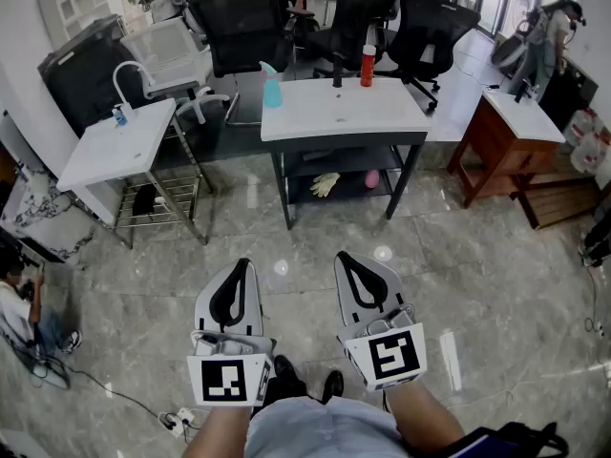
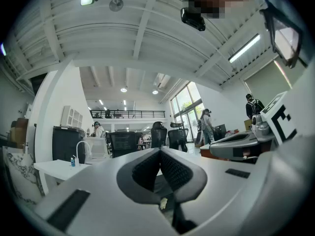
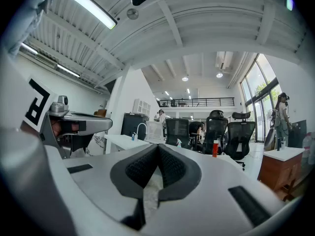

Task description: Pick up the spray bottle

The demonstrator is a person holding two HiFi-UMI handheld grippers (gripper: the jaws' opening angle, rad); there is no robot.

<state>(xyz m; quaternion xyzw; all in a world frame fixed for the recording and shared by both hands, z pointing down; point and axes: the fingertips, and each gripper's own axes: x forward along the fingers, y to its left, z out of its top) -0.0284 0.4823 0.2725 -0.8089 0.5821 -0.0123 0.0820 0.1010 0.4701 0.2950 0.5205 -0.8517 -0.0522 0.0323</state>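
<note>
A grey marble floor point(image 1: 477, 284) fills most of the room. A white table point(image 1: 382, 117) on a black frame stands in the middle, well away from the person. Left of it stands a lower white sink table point(image 1: 105, 156) on a wire rack, with a curved tap point(image 1: 122, 76) at its far edge. To the right is a wooden desk point(image 1: 492, 146) with a white top. Black office chairs point(image 1: 243, 27) crowd the far side of the middle table.

The person holds both grippers side by side over the near floor, level and pointing towards the table. The left gripper point(image 1: 240, 264) has its jaws pressed together with nothing between them; its own view shows the black pads point(image 2: 172, 173) meeting at the tips point(image 2: 160, 152). The right gripper point(image 1: 347, 257) is likewise fully closed and empty, its pads point(image 3: 170, 166) touching in its own view point(image 3: 158, 147).

The spray bottle point(image 1: 272, 88), teal with a white head, stands upright on the far left corner of the middle table, well apart from both grippers. It shows small and distant in the right gripper view point(image 3: 179, 142). A red bottle point(image 1: 368, 65) stands upright at the table's far edge, right of the spray bottle. On the shelf under the table lie pale gloves point(image 1: 325, 184) and, to their right, a small pink thing point(image 1: 371, 178).
</note>
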